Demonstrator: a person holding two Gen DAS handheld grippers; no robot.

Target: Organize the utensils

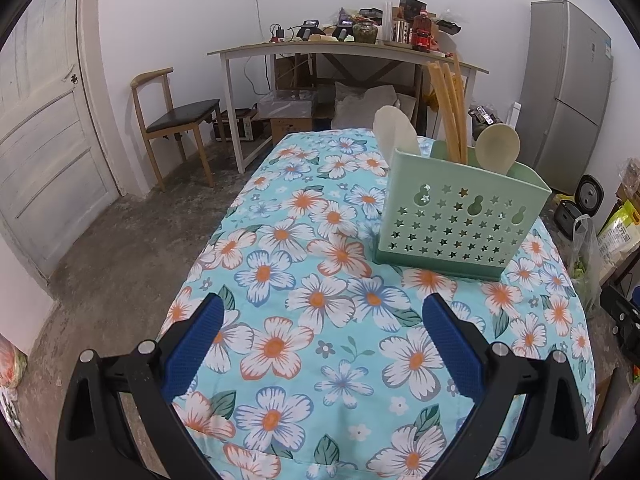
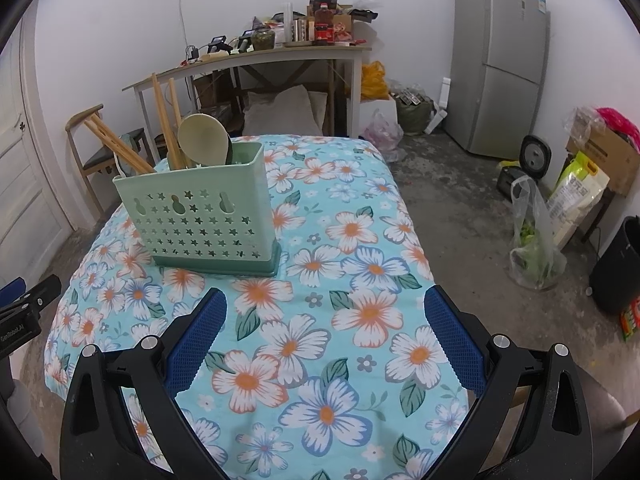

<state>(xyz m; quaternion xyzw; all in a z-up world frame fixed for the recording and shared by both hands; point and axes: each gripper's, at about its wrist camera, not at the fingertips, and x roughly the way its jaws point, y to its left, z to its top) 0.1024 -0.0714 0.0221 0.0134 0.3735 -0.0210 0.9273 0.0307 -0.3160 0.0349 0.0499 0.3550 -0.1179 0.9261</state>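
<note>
A green utensil holder (image 1: pixel 460 216) with star-shaped holes stands on the floral tablecloth (image 1: pixel 320 320). It holds two pale spoons (image 1: pixel 394 130) and several wooden chopsticks (image 1: pixel 450 112). In the right wrist view the holder (image 2: pixel 200 216) stands at the left with a spoon (image 2: pixel 204 136) and chopsticks (image 2: pixel 162 120) in it. My left gripper (image 1: pixel 322 308) is open and empty over the cloth, in front and left of the holder. My right gripper (image 2: pixel 326 304) is open and empty, in front and right of the holder. The left gripper's tip (image 2: pixel 28 300) shows at the left edge.
Behind the table stand a cluttered desk (image 1: pixel 348 50), a wooden chair (image 1: pixel 176 120) and a grey fridge (image 2: pixel 500 60). A door (image 1: pixel 40 140) is at the left. Bags and a black bin (image 2: pixel 616 264) stand on the floor at the right.
</note>
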